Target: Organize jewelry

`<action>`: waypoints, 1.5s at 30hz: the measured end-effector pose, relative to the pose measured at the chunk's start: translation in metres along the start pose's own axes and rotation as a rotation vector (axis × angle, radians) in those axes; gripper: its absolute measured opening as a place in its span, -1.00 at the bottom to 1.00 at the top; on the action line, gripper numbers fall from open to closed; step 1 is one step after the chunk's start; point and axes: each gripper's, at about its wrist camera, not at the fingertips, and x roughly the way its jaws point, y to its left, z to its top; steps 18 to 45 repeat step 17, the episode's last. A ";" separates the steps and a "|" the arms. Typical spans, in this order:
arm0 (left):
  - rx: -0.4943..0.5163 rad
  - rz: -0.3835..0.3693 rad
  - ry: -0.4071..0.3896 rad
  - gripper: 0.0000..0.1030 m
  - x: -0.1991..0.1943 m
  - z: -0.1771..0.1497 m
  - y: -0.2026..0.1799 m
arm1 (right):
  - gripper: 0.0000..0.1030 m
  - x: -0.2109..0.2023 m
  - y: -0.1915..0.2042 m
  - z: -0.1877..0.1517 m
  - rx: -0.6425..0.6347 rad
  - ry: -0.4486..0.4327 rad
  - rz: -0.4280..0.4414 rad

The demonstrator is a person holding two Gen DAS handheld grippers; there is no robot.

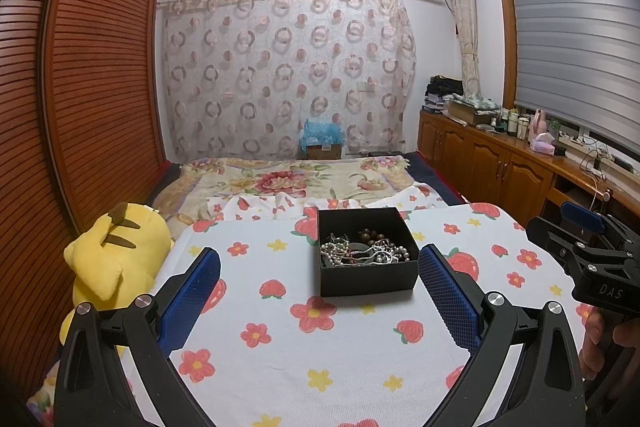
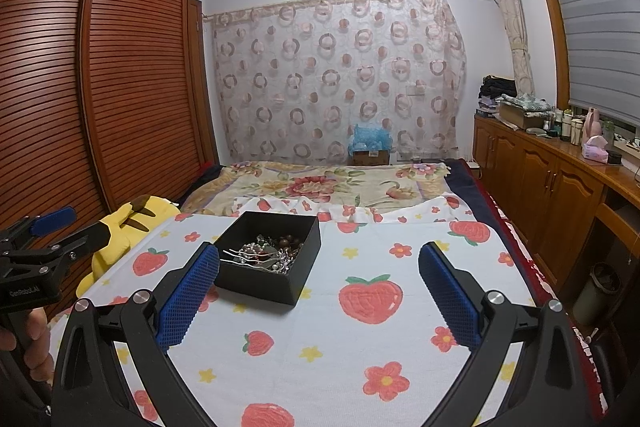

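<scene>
Left wrist view: the left gripper (image 1: 320,287) hangs wide open and empty. The square black cardboard box (image 1: 366,253) sits just ahead, slightly right of centre, on the strawberry-print white cloth (image 1: 320,347). Inside lies a tangled heap of pearl strands, brown beads and silver chains (image 1: 366,249).

Right wrist view: the right gripper (image 2: 320,287) is likewise spread and holding nothing; the box (image 2: 270,255) lies ahead-left, beside its left finger. Neither gripper looks clearly nearer.

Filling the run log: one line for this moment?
left gripper: open, empty | right gripper: open, empty | black box: jewelry tangled inside | nothing grasped yet
</scene>
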 end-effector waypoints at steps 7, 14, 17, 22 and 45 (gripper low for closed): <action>-0.002 -0.001 0.001 0.86 -0.002 0.001 -0.001 | 0.95 0.000 0.001 0.000 0.001 0.000 0.000; -0.001 -0.001 0.002 0.86 -0.003 0.001 -0.002 | 0.95 0.000 0.001 -0.001 0.003 0.001 0.001; -0.001 0.000 -0.001 0.86 -0.002 0.001 -0.001 | 0.95 -0.001 0.001 0.000 0.001 0.000 0.000; -0.001 0.000 -0.001 0.86 -0.002 0.001 -0.001 | 0.95 -0.001 0.001 0.000 0.001 0.000 0.000; -0.001 0.000 -0.001 0.86 -0.002 0.001 -0.001 | 0.95 -0.001 0.001 0.000 0.001 0.000 0.000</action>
